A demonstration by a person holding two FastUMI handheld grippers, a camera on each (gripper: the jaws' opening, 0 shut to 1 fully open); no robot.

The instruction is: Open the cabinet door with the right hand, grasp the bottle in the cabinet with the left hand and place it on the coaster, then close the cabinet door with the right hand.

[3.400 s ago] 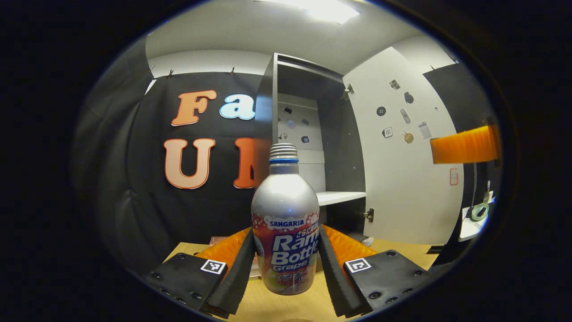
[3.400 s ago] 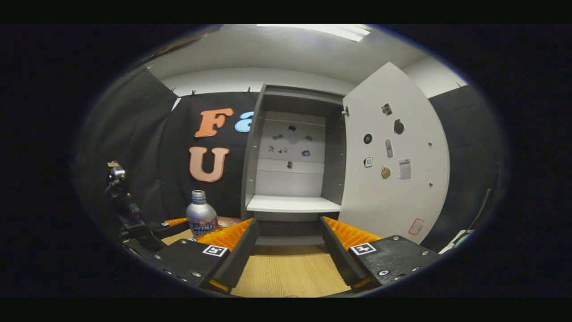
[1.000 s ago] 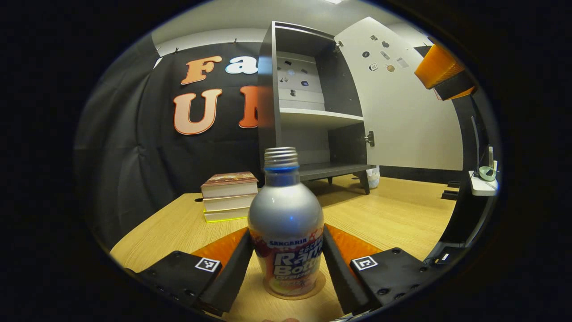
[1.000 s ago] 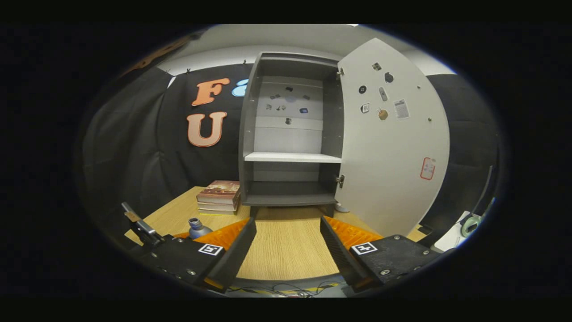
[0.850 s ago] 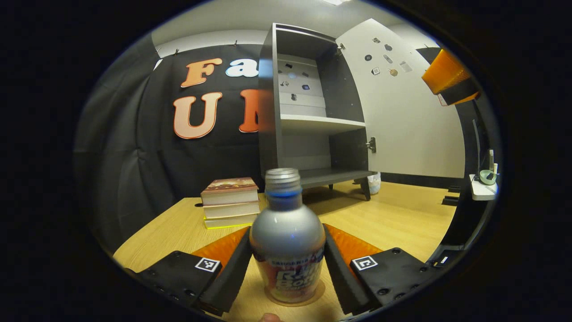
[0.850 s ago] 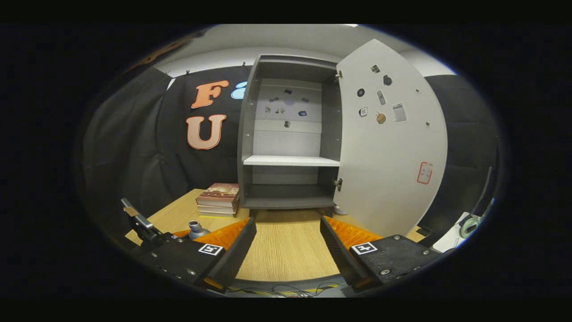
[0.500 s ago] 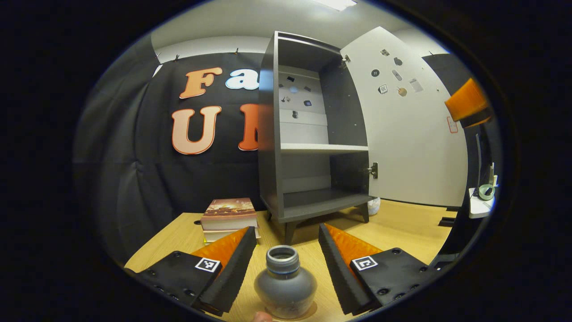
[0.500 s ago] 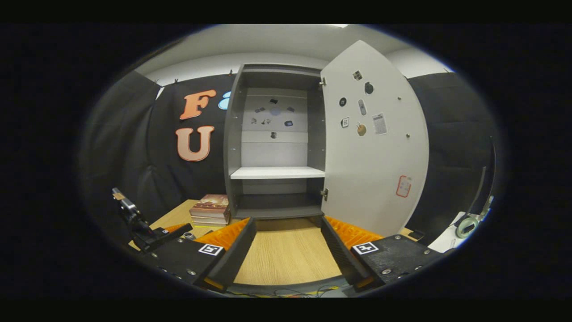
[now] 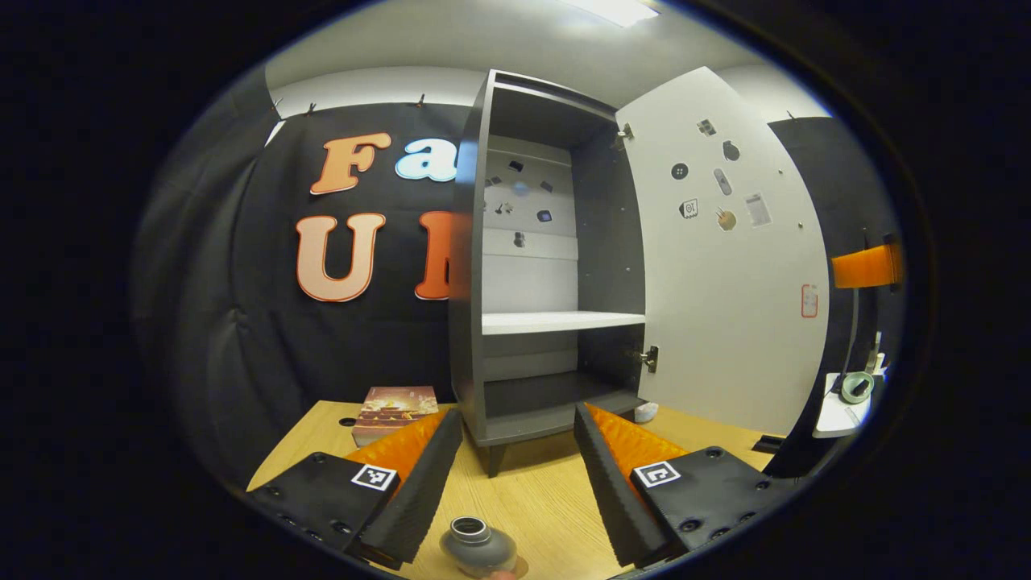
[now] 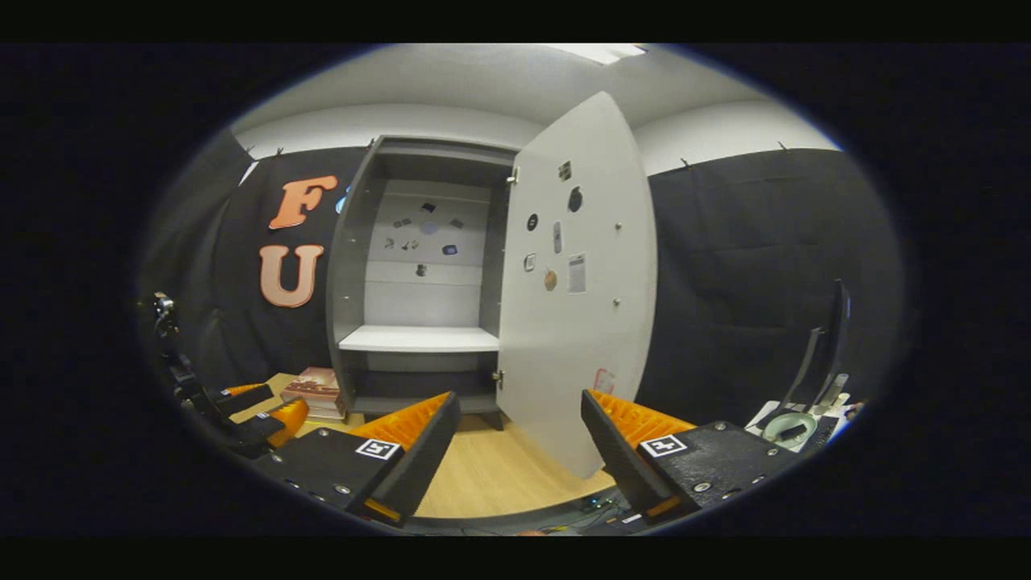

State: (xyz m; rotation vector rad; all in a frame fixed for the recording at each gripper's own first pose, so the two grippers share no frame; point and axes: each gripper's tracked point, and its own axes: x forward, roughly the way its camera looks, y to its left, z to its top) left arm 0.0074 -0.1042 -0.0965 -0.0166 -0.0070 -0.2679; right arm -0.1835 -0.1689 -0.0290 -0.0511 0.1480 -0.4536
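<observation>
Silver bottle point(image 9: 478, 547) stands on the coaster point(image 9: 515, 569) just below the open left claw point(image 9: 515, 463). Ahead of the empty, open right claw point(image 10: 519, 439), the cabinet door point(image 10: 576, 282) remains unclosed.

Wooden table point(image 9: 548, 503) bears cabinet point(image 9: 515, 403); books point(image 9: 395, 405); bottle point(image 9: 477, 548), seemingly on coaster.

The left gripper point(image 9: 515, 475) hangs above and just behind the bottle point(image 9: 478, 547), its fingers spread wide apart and touching nothing; the right gripper point(image 10: 519, 451) is level, well in front of the bottle's cabinet door point(image 10: 576, 290), fingers parted and empty.
</observation>
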